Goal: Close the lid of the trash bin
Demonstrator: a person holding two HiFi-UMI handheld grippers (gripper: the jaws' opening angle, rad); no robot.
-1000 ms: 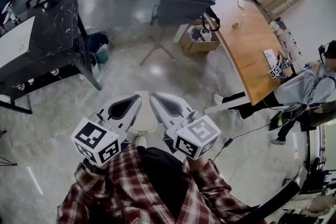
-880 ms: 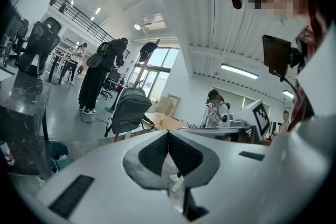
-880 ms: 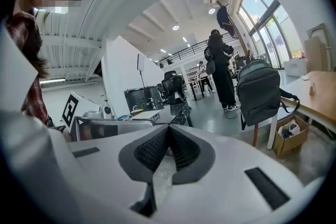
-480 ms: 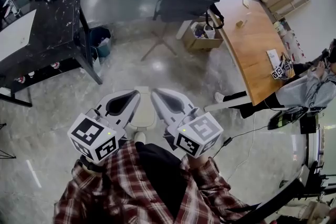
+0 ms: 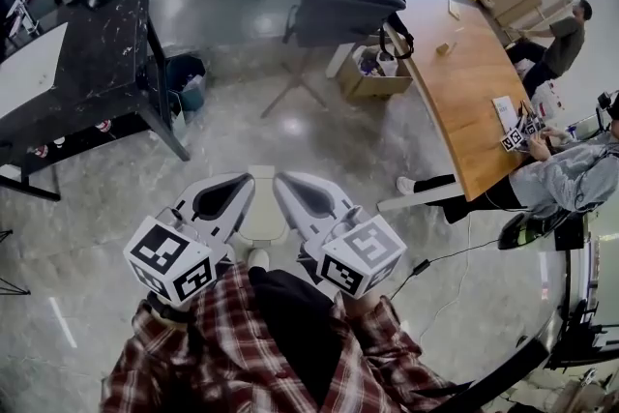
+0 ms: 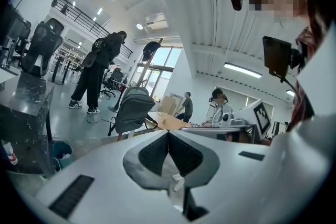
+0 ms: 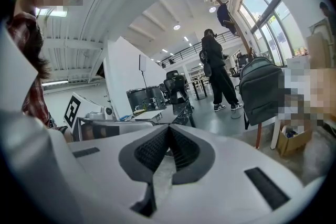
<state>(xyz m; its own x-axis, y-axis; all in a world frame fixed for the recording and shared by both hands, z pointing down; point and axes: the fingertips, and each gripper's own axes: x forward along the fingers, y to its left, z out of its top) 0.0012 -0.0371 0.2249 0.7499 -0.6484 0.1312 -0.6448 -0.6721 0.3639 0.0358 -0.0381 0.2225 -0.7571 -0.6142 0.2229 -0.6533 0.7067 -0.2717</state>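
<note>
Both jaws beside trash bin (image 5: 263, 208)

Trash bin (image 5: 263, 213) smooth plastic; floor (image 5: 319, 145) glossy; table (image 5: 459, 82) wood.

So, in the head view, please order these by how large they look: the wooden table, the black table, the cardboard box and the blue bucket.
1-2. The black table and the wooden table look about alike, so I do not rank them.
3. The cardboard box.
4. The blue bucket, slightly smaller and partly under the black table.
</note>
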